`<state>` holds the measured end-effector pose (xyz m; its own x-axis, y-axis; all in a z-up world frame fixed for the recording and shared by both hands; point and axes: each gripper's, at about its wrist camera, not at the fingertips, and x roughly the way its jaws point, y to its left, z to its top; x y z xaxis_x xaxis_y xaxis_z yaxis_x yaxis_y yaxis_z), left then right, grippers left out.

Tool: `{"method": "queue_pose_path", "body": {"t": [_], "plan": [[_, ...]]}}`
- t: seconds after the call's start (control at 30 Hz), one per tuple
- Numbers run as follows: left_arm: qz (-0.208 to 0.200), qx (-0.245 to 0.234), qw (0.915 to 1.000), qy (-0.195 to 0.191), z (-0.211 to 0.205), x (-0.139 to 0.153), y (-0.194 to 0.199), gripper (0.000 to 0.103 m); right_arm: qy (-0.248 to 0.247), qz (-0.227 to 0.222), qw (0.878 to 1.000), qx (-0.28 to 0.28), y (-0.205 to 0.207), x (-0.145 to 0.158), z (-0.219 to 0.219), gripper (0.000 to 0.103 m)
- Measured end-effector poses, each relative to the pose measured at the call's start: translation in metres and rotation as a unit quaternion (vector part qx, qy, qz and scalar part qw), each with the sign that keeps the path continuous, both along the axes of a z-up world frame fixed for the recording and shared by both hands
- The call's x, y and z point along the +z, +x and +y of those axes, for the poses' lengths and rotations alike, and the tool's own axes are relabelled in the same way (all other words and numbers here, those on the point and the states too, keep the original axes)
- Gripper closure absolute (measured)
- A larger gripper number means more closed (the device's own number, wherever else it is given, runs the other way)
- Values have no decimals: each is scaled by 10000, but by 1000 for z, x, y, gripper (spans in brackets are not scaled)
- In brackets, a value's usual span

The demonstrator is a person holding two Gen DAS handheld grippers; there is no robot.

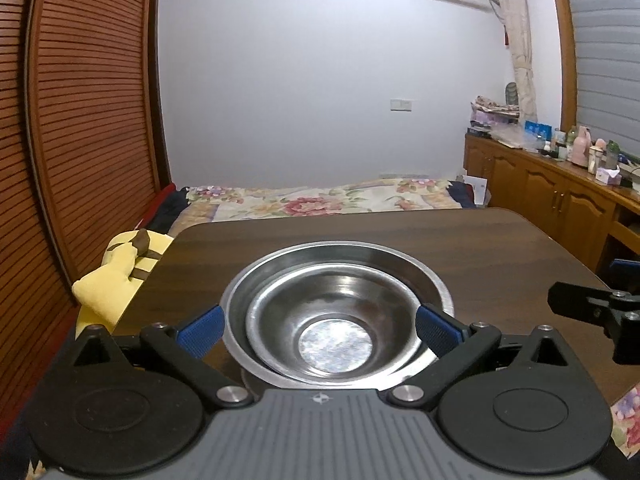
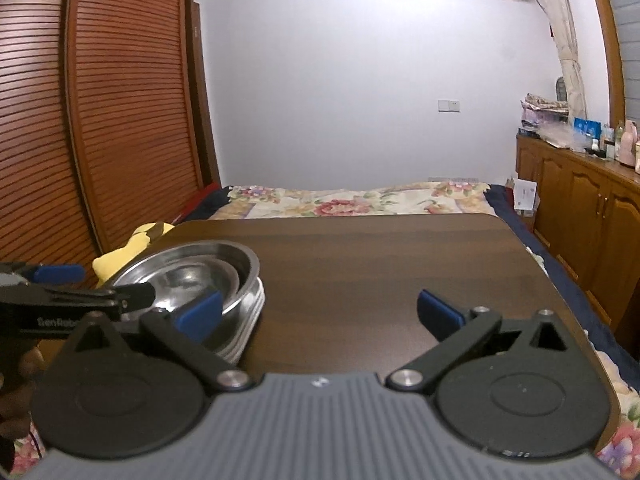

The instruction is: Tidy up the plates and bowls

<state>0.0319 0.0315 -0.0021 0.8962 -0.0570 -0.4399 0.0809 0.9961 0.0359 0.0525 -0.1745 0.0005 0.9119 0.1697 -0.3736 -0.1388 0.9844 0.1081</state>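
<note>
Left wrist view: the left tool (image 1: 320, 330) fills the bottom of the frame, its blue pads (image 1: 202, 330) spread wide and gripping nothing. Between them, low in the centre, a small steel bowl (image 1: 336, 332) sits nested inside a larger steel bowl (image 1: 360, 258) on the dark wooden desk (image 1: 500, 248). The tool's grey body hides the bowls' near rims and whatever lies under them. At the right edge, part of the right tool (image 1: 600, 304) juts in, cut off. A yellow soft toy (image 1: 116, 276) lies past the desk's left edge.

Right wrist view: the right tool (image 2: 320, 314) stands released over bare desk (image 2: 360, 248). At lower left the nested bowls (image 2: 224, 264) rest on stacked plates (image 2: 250, 328), too hidden to count. The left tool (image 2: 132, 294) crosses them, partly cut off.
</note>
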Motion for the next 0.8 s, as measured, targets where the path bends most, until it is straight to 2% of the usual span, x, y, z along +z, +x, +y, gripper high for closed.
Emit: {"method": "queue_pose_path", "body": {"t": [0.37, 0.8], "plan": [[294, -86, 9995, -4, -12, -22, -10, 0, -92, 51, 9997, -204, -2, -14, -6, 0], [318, -2, 9995, -61, -6, -25, -7, 0, -54, 178, 9994, -279, -3, -23, -10, 0]]}}
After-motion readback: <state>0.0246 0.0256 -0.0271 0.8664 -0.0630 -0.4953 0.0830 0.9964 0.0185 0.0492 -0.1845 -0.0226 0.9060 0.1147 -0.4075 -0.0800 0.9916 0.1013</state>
